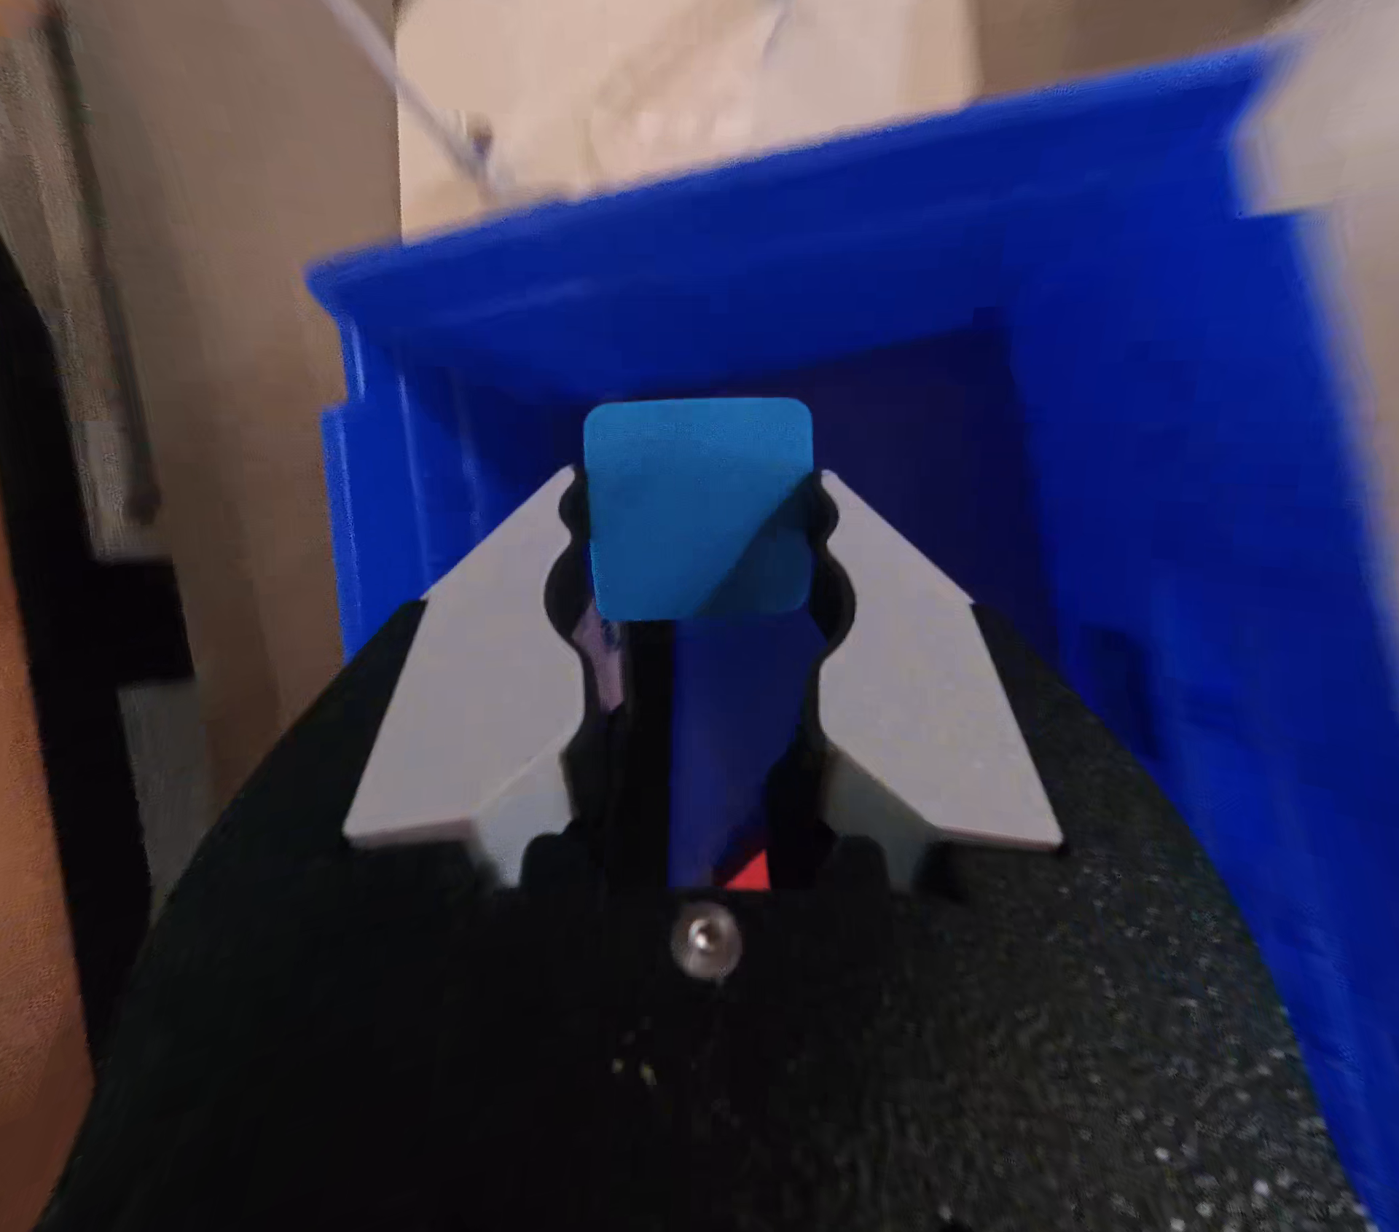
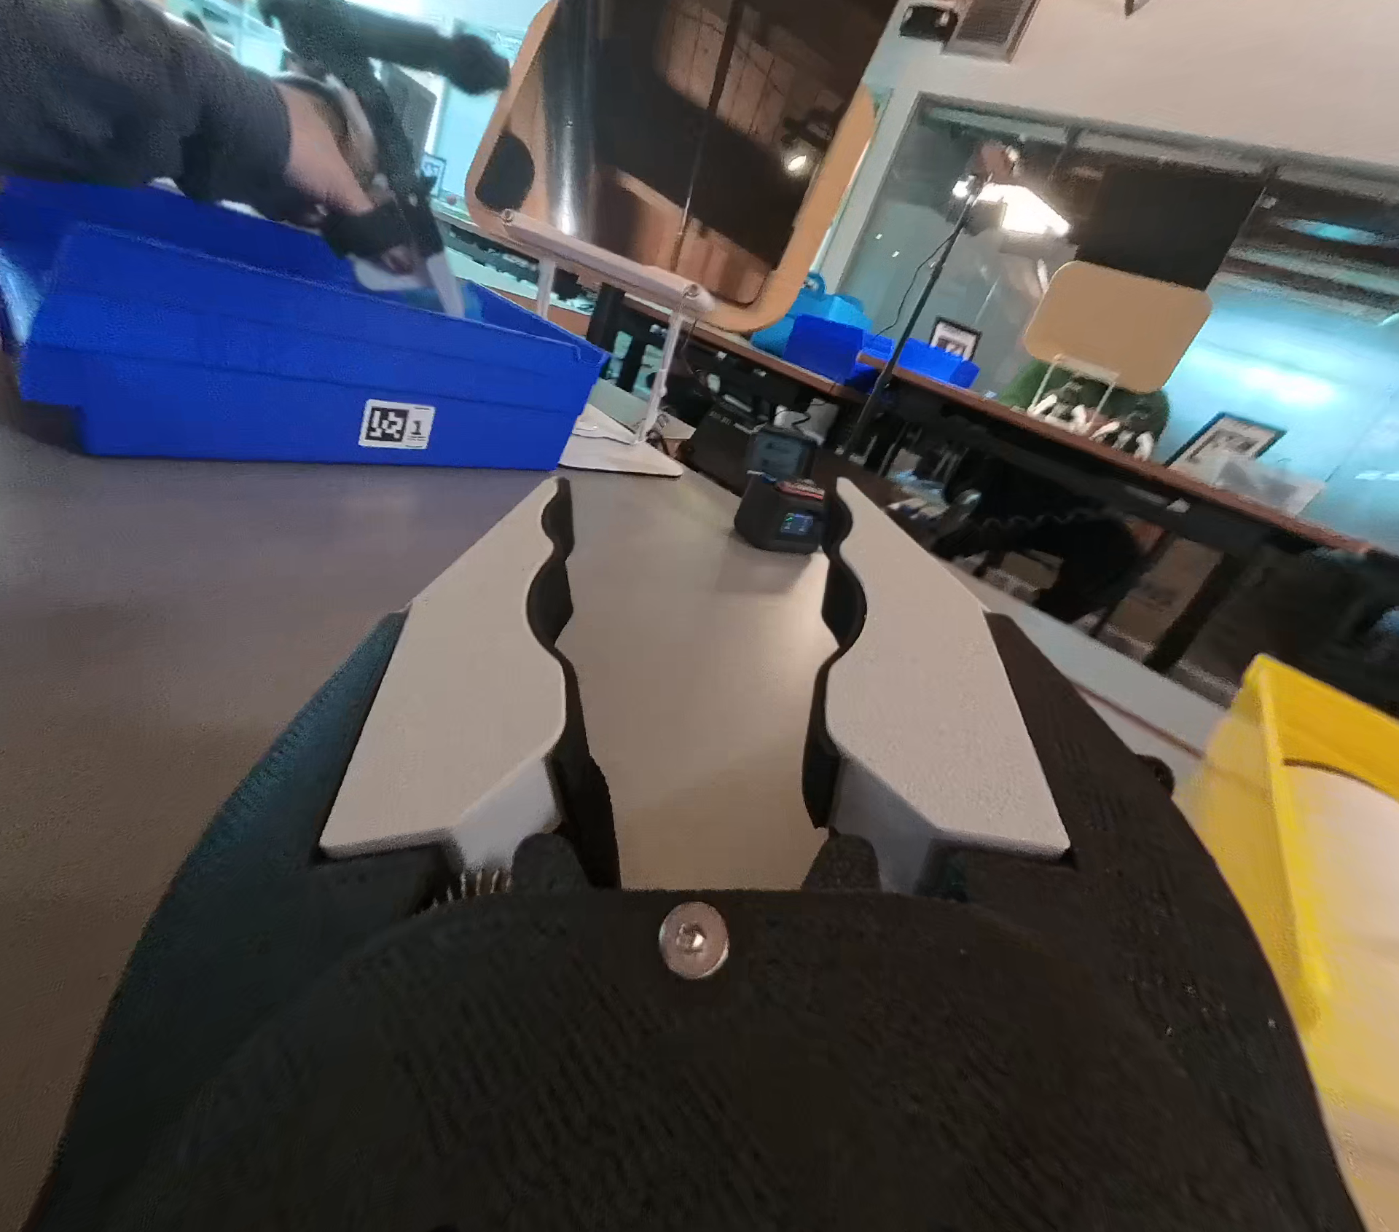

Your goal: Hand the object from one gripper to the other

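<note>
My left gripper (image 1: 698, 484) is shut on a light-blue rounded block (image 1: 681, 514), which sits between the fingertips. It is inside a dark-blue bin (image 1: 1135, 363), with the bin's far wall just ahead. In the right wrist view the left gripper (image 2: 443, 291) reaches down into the same blue bin (image 2: 227, 378) at the far left, held by a hand in a dark sleeve; the block is not visible there. My right gripper (image 2: 700, 488) is open and empty, low over the grey table (image 2: 189, 590), well to the right of the bin.
A yellow bin (image 2: 1272, 817) stands close at the right. A small black device (image 2: 780, 518) sits on the table just beyond the right fingertips. A dark panel on a white stand (image 2: 681, 98) rises behind. The left wrist view is motion-blurred. Some 40 cm of space lies between my two pairs of fingers.
</note>
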The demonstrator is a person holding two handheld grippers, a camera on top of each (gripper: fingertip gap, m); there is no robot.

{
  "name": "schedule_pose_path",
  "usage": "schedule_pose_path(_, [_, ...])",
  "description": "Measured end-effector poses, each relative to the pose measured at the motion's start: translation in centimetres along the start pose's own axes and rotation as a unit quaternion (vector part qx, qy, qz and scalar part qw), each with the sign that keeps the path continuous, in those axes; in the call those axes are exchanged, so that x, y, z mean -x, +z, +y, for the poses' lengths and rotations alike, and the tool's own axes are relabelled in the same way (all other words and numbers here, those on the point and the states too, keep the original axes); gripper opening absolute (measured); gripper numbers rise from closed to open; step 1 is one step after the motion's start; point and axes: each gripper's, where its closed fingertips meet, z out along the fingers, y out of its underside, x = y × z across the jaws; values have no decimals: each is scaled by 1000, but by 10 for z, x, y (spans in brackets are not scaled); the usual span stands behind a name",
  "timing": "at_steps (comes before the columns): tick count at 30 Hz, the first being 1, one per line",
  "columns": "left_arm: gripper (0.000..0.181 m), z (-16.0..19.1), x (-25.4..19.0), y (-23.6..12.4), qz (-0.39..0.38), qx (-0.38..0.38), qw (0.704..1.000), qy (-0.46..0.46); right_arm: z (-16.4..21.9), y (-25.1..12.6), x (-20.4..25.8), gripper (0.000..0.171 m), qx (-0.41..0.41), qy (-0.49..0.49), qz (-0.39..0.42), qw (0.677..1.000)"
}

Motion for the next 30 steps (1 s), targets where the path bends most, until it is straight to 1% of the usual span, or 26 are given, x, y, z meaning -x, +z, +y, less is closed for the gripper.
schedule_pose_path(1, [56,-15,-15,-18,15,-55,998,24,0,2,-1,63,8,25,-6,1000])
schedule_pose_path(3, [56,-41,-58,-58,41,-164,981,92,-4,7,3,61,27,93,-40,995])
schedule_pose_path(4, [56,-49,-83,-78,48,-215,966,136,-9,9,4,61,37,129,-59,989])
schedule_pose_path(6, [56,-59,-138,-117,53,-307,923,224,-21,9,9,55,61,196,-107,973])
schedule_pose_path(7, [56,-60,-167,-133,56,-345,897,270,-27,7,12,52,77,226,-133,962])
schedule_pose_path(8, [56,-59,-198,-150,58,-386,863,322,-32,3,15,51,94,250,-159,950])
schedule_pose_path(9, [56,-60,-221,-165,39,-425,832,355,-37,-2,17,51,106,269,-180,940])
schedule_pose_path(10, [56,-60,-241,-175,23,-447,808,383,-42,-6,15,51,113,285,-188,933])
schedule_pose_path(12, [56,-57,-283,-194,19,-485,760,431,-53,-11,5,52,115,308,-188,926])
schedule_pose_path(16, [55,-46,-340,-204,-5,-499,714,491,-81,-17,-17,55,77,331,-172,925])
schedule_pose_path(19, [56,-30,-371,-199,-18,-486,690,536,-89,-21,-16,56,78,311,-178,930])
schedule_pose_path(22, [56,-16,-395,-192,-23,-476,662,579,-87,-24,-2,52,107,297,-207,926])
schedule_pose_path(23, [55,-14,-400,-192,-28,-477,653,587,-84,-24,3,47,123,288,-212,926])
schedule_pose_path(24, [56,-12,-404,-192,-26,-478,650,590,-81,-25,6,28,137,271,-216,928])
schedule_pose_path(25, [55,-11,-406,-191,-19,-478,653,587,-78,-25,4,21,143,249,-206,935])
schedule_pose_path(26, [55,-10,-407,-191,-4,-477,661,579,-77,-26,4,20,146,237,-209,937])
schedule_pose_path(28, [58,-4,-412,-189,67,-458,694,552,-75,-30,3,20,159,229,-221,935])
schedule_pose_path(29, [71,0,-415,-188,109,-437,716,533,-77,-31,1,20,151,222,-227,936])
schedule_pose_path(30, [80,2,-417,-187,149,-419,736,511,-81,-34,2,20,141,220,-241,935])
